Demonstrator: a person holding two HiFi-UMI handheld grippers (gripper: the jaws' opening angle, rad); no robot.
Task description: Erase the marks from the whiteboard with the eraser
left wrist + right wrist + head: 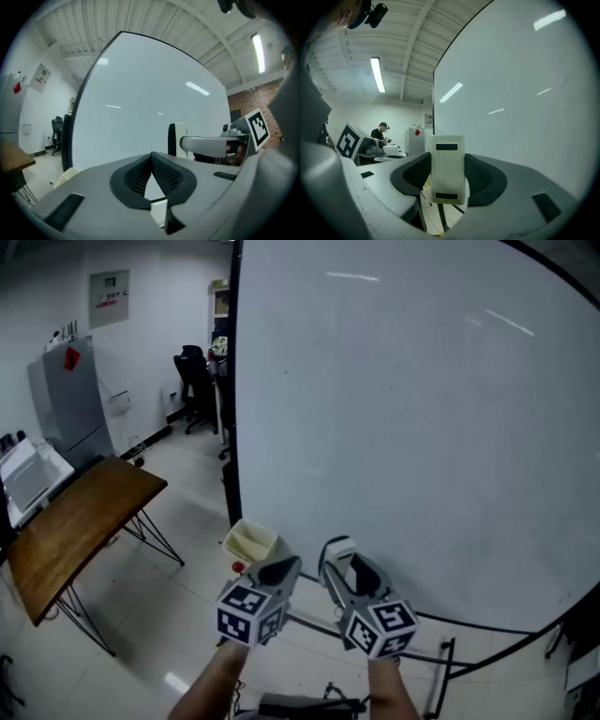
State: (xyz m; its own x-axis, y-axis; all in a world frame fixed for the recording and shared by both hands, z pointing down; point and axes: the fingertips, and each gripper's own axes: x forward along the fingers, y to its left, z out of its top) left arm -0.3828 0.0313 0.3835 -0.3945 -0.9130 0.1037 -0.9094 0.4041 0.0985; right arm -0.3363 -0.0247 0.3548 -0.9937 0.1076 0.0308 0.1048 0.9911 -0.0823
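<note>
Looks done, or close to it: no marks to find on the whiteboard (422,409), only lamp glare (a few faint specks, too slight to judge). Clamped upright between the jaws of the right gripper (339,563), low near the board's bottom edge: the eraser (447,168). Pressed together on nothing: the jaws of the left gripper (152,176). No brand or print to read on the eraser; too small to read on the wall notice (110,296).

Ahead: whiteboard (412,427). Before its lower edge, side by side: left gripper (279,570), right gripper (339,559) (eraser (447,168) between the fingers (411,176)). Well left, on floor (187,615): tabletop (75,521).
</note>
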